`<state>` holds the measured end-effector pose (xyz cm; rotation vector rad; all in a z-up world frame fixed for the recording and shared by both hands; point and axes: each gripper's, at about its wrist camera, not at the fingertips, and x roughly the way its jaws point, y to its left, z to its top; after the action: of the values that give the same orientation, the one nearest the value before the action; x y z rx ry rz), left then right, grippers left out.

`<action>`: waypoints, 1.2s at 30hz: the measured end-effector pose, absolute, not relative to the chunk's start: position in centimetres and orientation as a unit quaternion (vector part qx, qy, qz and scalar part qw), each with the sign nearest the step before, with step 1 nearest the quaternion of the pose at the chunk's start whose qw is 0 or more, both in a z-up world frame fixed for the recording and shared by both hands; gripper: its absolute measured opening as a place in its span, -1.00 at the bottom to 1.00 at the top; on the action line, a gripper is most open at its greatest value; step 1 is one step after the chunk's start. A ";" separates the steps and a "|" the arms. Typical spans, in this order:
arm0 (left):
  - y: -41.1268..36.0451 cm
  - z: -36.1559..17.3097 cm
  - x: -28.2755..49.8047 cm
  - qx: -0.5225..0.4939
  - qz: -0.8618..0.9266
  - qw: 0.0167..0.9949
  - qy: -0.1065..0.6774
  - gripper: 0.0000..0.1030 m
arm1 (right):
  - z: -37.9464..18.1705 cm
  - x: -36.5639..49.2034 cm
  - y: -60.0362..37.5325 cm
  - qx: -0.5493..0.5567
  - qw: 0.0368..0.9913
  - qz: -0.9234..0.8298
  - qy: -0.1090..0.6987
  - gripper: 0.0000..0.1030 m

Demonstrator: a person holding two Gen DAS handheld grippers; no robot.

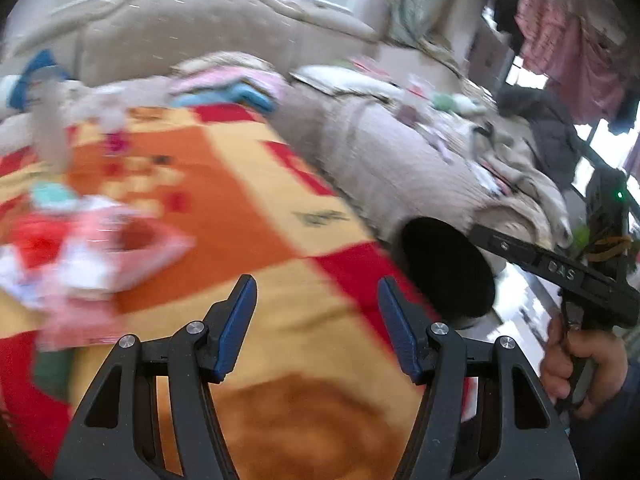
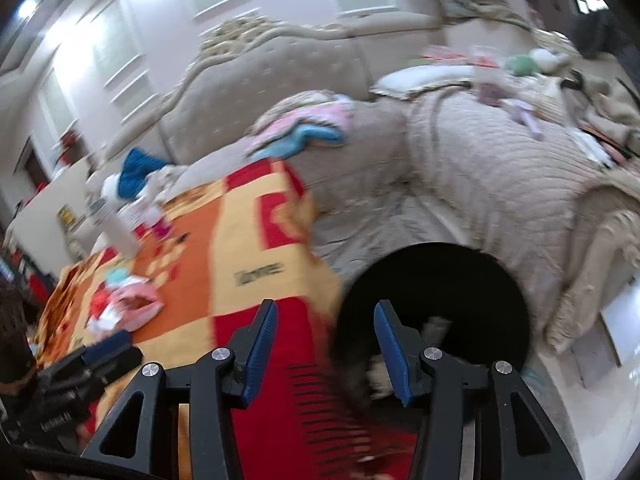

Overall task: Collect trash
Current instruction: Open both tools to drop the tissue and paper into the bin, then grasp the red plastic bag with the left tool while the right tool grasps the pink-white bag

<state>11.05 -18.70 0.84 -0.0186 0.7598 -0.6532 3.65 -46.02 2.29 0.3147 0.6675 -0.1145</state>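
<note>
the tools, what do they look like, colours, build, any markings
Both match: the left tool and right tool have black linkage arms with silver rivets and ribbed blue pads. The right tool's black body shows embossed lettering, too blurred to read. The hand gripping its handle has a dark sleeve.

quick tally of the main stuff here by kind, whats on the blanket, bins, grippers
black round trash bin: 1
pile of pink, red and white wrappers and papers on the red, orange and yellow checked blanket: 1
tall white cylinder standing on the blanket: 1
two-finger grippers, left gripper and right gripper, both empty: 2
total: 5
</note>
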 end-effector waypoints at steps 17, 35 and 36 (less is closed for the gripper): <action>-0.9 -3.1 25.2 -0.114 -0.155 0.891 0.412 0.20 | -1.2 8.8 -31.2 0.056 0.922 0.064 0.378 -0.07; 4.5 -0.8 18.6 -0.175 -0.150 0.907 0.352 -0.92 | -2.9 20.2 -25.9 0.047 0.908 0.131 0.395 -0.06; 4.9 -0.7 18.3 -0.180 -0.150 0.907 0.350 -0.92 | -3.3 21.1 -25.7 0.033 0.905 0.129 0.405 -0.07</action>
<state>18.32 4.92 -0.68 -0.3720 0.7223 -0.3088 21.09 -25.66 -3.25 0.0688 0.8365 0.2655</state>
